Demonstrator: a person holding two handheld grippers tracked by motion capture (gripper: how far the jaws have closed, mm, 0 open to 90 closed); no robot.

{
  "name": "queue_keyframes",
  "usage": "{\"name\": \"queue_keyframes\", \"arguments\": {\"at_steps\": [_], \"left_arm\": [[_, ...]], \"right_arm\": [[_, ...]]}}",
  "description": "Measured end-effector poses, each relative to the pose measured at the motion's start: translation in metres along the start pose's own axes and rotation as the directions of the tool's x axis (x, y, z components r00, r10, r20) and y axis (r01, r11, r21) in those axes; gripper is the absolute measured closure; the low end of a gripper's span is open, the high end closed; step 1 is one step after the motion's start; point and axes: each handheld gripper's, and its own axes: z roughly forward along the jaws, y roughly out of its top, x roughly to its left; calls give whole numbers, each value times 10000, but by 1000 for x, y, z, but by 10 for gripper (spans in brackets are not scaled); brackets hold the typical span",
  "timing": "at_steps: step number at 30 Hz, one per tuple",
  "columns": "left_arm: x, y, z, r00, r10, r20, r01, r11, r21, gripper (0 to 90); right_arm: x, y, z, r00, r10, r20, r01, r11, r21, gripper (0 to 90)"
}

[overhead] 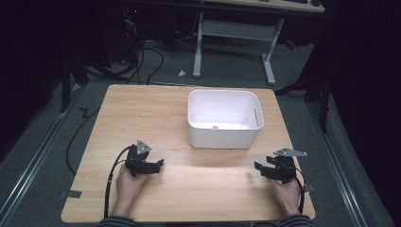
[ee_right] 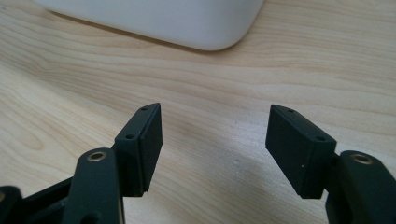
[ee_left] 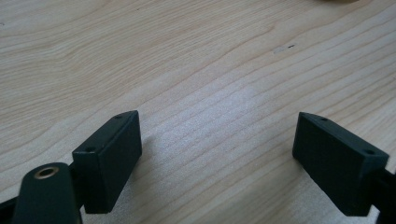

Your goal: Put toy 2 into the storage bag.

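A white plastic bin (overhead: pixel 222 138) stands on the wooden table (overhead: pixel 142 113), right of centre toward the far side. A small pink thing (overhead: pixel 215 126) lies on its floor. My left gripper (overhead: pixel 159 164) rests low over the near left of the table, held by a hand; its jaws (ee_left: pixel 217 128) stand wide apart over bare wood with nothing between them. My right gripper (overhead: pixel 259 168) is at the near right, close to the table. Its jaws (ee_right: pixel 215 119) are also apart and empty, and a rounded corner of the bin (ee_right: pixel 163 18) lies just beyond them.
Bare wood stretches between the two grippers in front of the bin. The table's right edge (overhead: pixel 302 179) runs close to my right hand. Beyond the table are the white legs of a desk (overhead: pixel 198 47) and cables (overhead: pixel 142 61) on the grey floor.
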Motion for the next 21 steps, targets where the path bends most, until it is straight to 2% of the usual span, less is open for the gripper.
{"name": "queue_keyframes", "arguments": {"at_steps": [7, 9, 12, 14, 21], "left_arm": [[0, 0, 0, 10000, 7, -16, -7, 10000, 1, 159], [0, 0, 0, 10000, 6, -52, -6, 10000, -12, 159], [0, 0, 0, 10000, 2, -56, -2, 10000, -12, 159], [0, 0, 0, 10000, 4, -57, -4, 10000, -12, 158], [0, 0, 0, 10000, 7, -47, -7, 10000, 1, 158]], "right_arm": [[-1, -10, 17, 9990, -58, 449, 50, 9998, 172, 360], [1, -12, 20, 9970, -218, 746, 215, 9998, 54, 358], [1, -13, 23, 9963, -243, 829, 259, 9995, -186, 356], [3, -14, 25, 9920, -530, 1146, 563, 9981, -261, 345], [4, -14, 26, 9923, -566, 1105, 596, 9979, -238, 325]]}}
